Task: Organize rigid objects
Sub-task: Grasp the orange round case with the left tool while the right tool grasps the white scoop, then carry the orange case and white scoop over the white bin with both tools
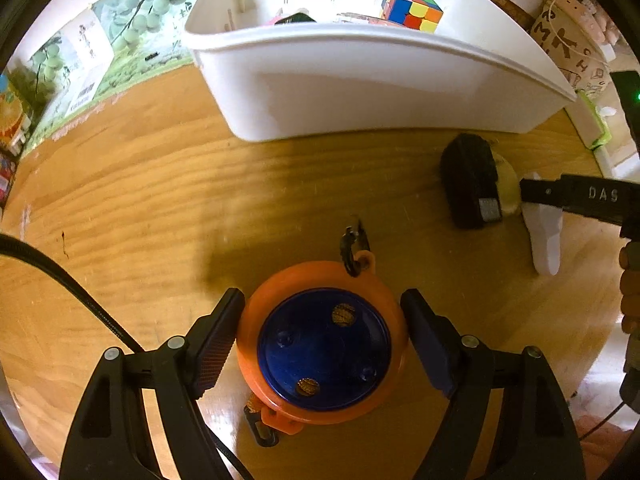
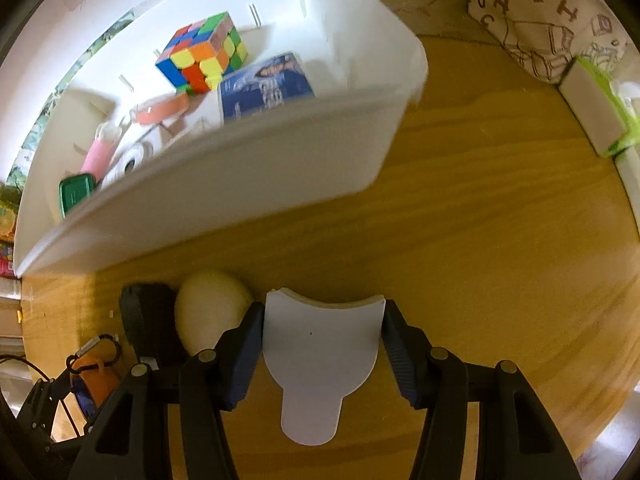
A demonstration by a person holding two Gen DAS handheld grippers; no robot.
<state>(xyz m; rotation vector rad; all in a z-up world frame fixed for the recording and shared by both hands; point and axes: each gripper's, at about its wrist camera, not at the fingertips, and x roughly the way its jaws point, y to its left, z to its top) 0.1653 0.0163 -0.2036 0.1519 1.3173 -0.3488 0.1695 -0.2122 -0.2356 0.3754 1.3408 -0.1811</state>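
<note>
Lying before the white bin [image 2: 240, 184], a white scoop [image 2: 322, 364] is clamped by the right gripper [image 2: 323, 350]; an orange disc [image 1: 322, 344] is straddled by the released left gripper [image 1: 322, 344].

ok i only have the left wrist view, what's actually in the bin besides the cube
Observer: In the right wrist view, a blue printed box lies beside the cube inside the white bin.
Operator: anything else at the far end
Observer: Yes, an orange tape roll, a pink tube and a green case lie toward the bin's left end.
Operator: and the right tool, has it got that white thing
Observer: The right tool is shut on the white flat piece, pads pressing both its sides.
Operator: what's the pale thing by the black block
Observer: An egg-shaped cream object, touching the black block.
</note>
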